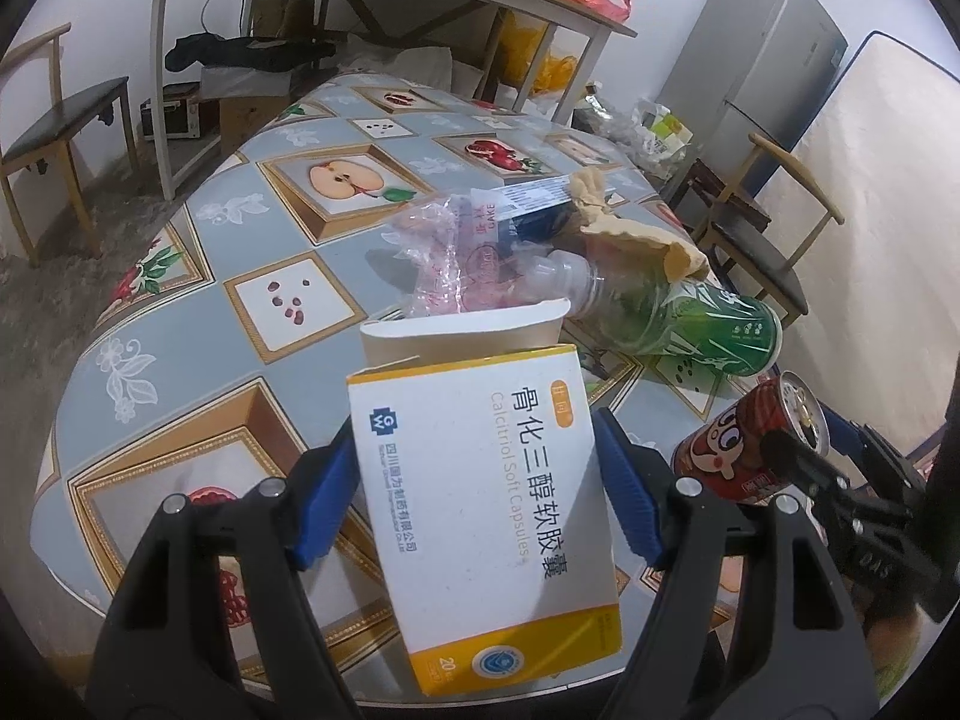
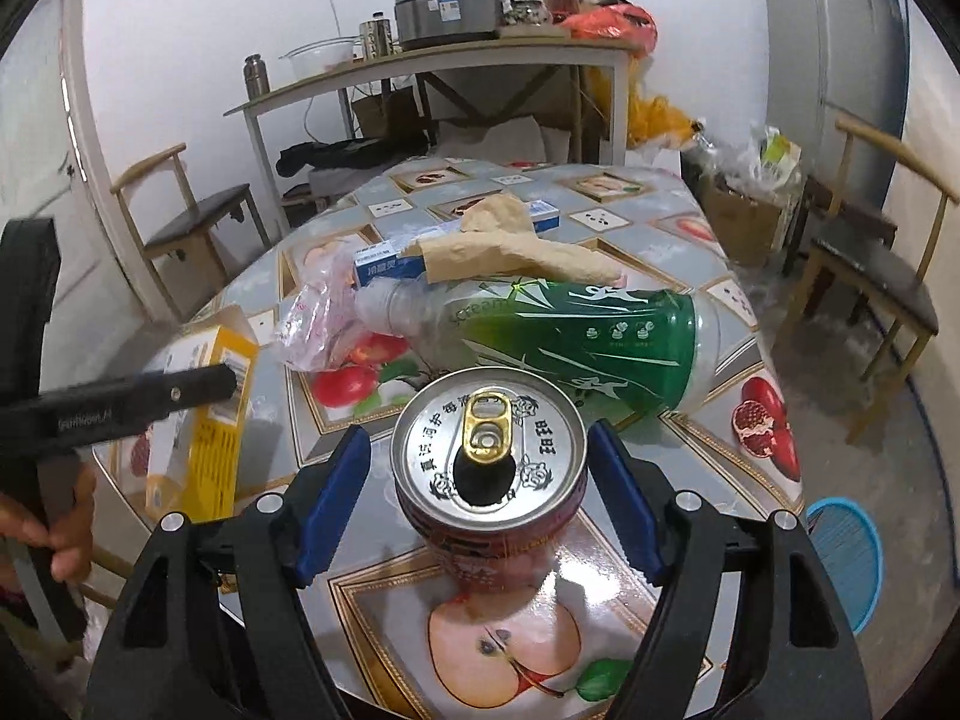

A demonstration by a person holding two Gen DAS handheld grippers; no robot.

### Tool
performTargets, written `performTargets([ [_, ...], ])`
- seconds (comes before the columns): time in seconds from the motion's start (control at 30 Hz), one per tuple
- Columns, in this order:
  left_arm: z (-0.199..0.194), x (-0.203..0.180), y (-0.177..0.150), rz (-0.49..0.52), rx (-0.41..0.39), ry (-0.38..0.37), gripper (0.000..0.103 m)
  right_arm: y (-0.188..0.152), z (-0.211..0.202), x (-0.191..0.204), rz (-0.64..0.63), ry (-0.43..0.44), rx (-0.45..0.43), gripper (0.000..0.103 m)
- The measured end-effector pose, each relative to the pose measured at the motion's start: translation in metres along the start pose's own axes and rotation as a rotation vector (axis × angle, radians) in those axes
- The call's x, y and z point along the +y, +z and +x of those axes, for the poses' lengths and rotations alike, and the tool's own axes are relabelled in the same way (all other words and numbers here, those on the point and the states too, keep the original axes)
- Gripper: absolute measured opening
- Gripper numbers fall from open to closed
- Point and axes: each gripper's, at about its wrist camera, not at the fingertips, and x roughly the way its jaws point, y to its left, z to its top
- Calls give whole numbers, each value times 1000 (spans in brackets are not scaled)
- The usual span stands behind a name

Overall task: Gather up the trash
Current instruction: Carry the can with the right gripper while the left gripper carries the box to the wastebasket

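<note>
**Both grippers loaded, rest of the trash waiting on the desk**

Nearest in the left wrist view: left gripper (image 1: 477, 480) closed on a white and yellow medicine box (image 1: 486, 516), blue pads pressing its two long sides, top flap open. Printed on it: "Calcitriol Soft Capsules", Chinese characters, "20" at the lower corner. Held lifted, probably for carrying to a bin.

In the right wrist view: right gripper (image 2: 477, 492) around a red drink can (image 2: 489, 468), top already opened; pads just beside the rim, contact not clear, so a firm hold cannot be confirmed.

Further on the desk (image 1: 180, 312), a loose pile: green plastic bottle (image 2: 570, 348) lying on its side, "scream" readable; crumpled clear wrapper (image 2: 318, 330); brown paper (image 2: 516, 246); blue and white small box (image 2: 384, 267).
</note>
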Motion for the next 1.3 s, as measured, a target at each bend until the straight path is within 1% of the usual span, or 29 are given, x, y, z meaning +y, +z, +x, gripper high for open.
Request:
performTargets([
  [0.33,-4,1,-3,6,-21,-10,70,-2,5,-3,52,-13,30,72],
  [0.47,-6,-1,-3,11,-24,-12,70,-2,6,-8,86,-12,42,65],
  [0.83,-15,-11,-4,30,-42,3,70,-4,1,-11,116,-9,43,64],
  [1.1,-28,-30,-5,67,-68,9,70,-7,-20,-24,151,-3,2,64],
  [1.3,-40,-54,-2,102,-89,-13,70,-12,-38,-42,202,11,-28,64],
])
